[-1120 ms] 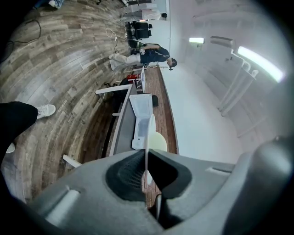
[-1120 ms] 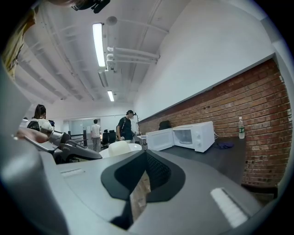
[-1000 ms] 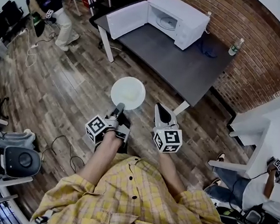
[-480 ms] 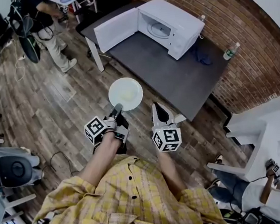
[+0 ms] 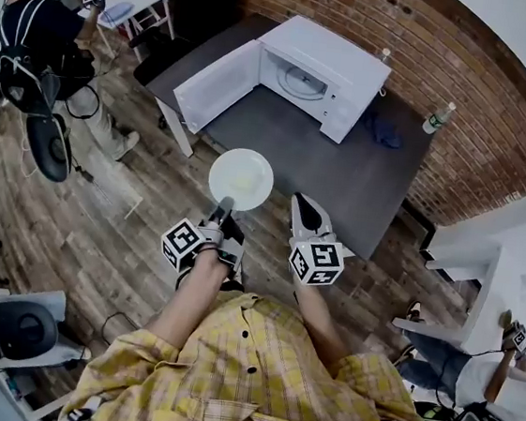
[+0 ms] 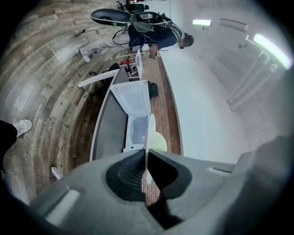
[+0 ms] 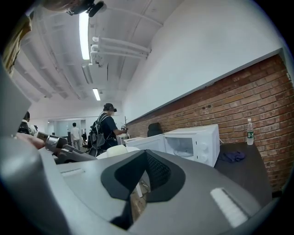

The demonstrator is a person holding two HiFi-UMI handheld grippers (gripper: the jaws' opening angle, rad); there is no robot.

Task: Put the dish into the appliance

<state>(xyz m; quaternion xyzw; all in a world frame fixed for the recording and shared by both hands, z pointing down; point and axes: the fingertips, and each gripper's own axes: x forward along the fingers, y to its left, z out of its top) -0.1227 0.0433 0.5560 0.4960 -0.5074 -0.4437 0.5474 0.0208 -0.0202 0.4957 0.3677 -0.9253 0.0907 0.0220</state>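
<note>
White dish [image 5: 241,179] is held by its near rim in the left gripper [image 5: 225,206], with the jaws clamped on that rim. In the left gripper view the dish is seen edge-on between the two pads [image 6: 131,167], which are pressed on it from both sides. The rest of the dish is stuck out ahead of the gripper, flat in the head view, in the air by the near edge of the dark table [image 5: 360,183]. The dish is not touched by the right gripper [image 5: 303,206], which is held just beside it on the right, with its jaws brought together and nothing between them. A white microwave [image 5: 341,63] is set on the far part of the table against the brick wall [image 5: 485,79]. Its door [image 5: 216,84] is swung wide open to the left and a round turntable [image 5: 303,82] is seen inside. The dish is kept well apart from the microwave, with bare table top between them. A blue cloth [image 5: 383,130] and a bottle [image 5: 438,117] are seen on the table right of the microwave. A person [image 5: 47,39] is seen standing at upper left on the wooden floor [image 5: 104,196]
</note>
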